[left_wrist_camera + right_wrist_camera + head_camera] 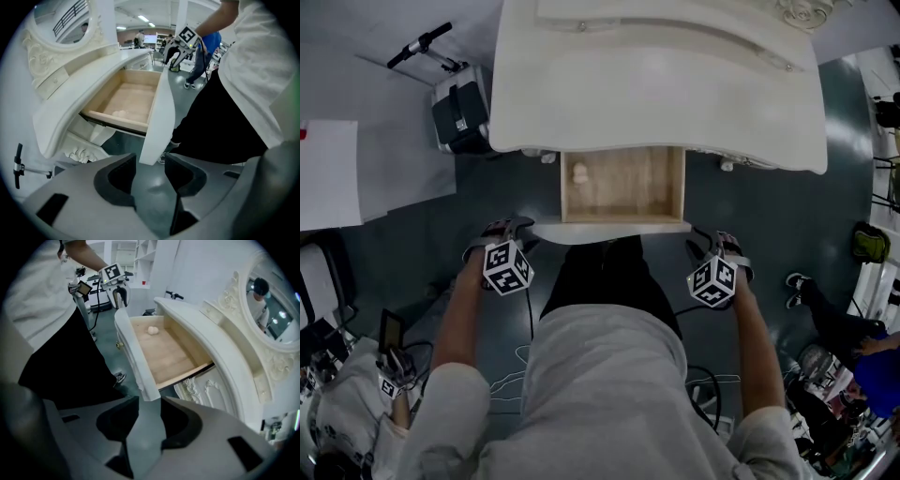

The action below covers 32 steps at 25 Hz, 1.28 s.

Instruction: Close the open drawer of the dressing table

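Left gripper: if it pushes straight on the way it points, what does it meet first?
Most likely the near end of the white drawer front, right ahead of the left gripper, in line with its open jaws. Depth unclear.

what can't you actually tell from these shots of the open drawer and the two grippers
- Small pale object in the drawer: too small in every view to identify.
- Left gripper and right gripper, jaws open at the drawer front ends: touching or apart can't be judged in either gripper view; in the head view their own bodies hide the tips.
- Mirror: cut off by the picture edge, right gripper view.
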{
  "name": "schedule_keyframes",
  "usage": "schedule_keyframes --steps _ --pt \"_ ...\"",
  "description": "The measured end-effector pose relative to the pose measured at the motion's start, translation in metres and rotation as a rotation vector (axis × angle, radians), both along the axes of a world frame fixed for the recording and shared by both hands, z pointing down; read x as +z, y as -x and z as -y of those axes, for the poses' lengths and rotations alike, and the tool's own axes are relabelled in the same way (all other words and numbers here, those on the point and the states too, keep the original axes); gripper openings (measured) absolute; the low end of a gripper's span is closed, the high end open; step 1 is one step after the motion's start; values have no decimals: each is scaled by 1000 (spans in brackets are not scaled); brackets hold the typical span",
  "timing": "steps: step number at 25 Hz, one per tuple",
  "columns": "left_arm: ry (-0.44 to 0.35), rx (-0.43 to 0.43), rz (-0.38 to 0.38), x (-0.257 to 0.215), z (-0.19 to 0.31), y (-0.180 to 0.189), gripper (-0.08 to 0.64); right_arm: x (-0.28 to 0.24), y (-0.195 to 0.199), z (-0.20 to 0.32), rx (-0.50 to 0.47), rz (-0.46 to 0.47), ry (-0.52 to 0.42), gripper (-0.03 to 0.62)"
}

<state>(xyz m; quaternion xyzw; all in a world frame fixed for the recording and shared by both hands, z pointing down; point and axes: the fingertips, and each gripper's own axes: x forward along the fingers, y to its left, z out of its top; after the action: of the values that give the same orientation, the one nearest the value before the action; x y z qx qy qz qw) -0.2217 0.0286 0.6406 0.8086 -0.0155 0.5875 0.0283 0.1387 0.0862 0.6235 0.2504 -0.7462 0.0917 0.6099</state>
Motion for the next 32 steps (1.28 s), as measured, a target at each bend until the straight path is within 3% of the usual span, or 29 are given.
schedule_keyframes --steps 14,32 --pt "-70 -14 48 14 2 -2 173 16 9 11 -97 -32 19 153" --pt "-37 -33 62 19 5 -3 164 21 10 17 -85 -58 25 123"
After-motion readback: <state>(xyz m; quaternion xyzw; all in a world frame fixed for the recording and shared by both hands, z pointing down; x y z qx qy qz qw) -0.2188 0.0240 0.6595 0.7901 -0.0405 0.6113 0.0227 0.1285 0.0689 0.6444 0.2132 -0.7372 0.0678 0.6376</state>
